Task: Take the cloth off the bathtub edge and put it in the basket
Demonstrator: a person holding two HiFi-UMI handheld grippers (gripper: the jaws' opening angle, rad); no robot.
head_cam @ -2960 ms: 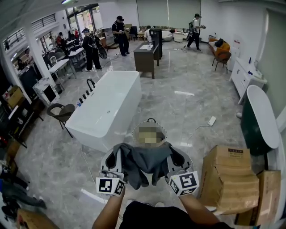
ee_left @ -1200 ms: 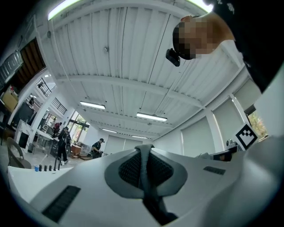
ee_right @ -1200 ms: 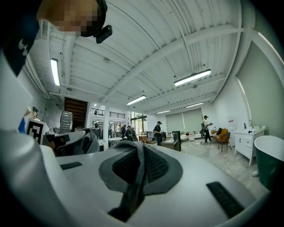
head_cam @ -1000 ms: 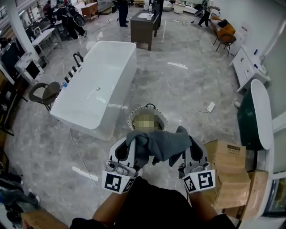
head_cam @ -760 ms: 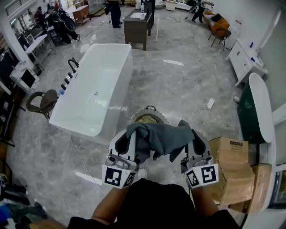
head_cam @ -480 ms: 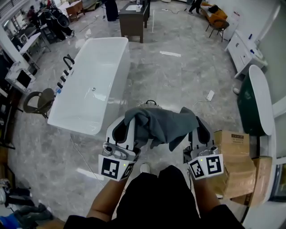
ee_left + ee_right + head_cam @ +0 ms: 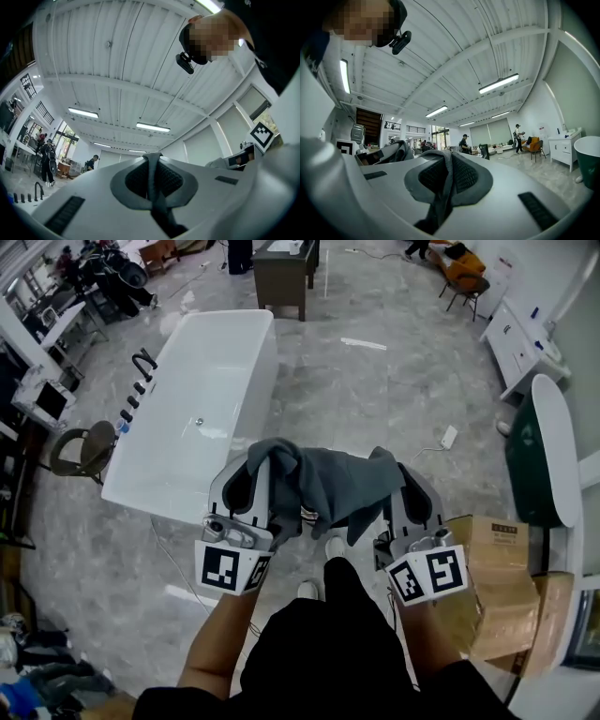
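Grey cloth [image 7: 323,486] now over the hidden basket

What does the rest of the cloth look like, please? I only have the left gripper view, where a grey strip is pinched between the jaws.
Observer: In the head view the grey cloth hangs bunched between the left gripper and the right gripper.
Operator: Is the right gripper gripping it too?
Observer: Yes; the right gripper view shows its jaws shut on a fold.
Operator: Where is the bathtub?
Observer: The white bathtub stands ahead on the left, beyond the left gripper, apart from the cloth.
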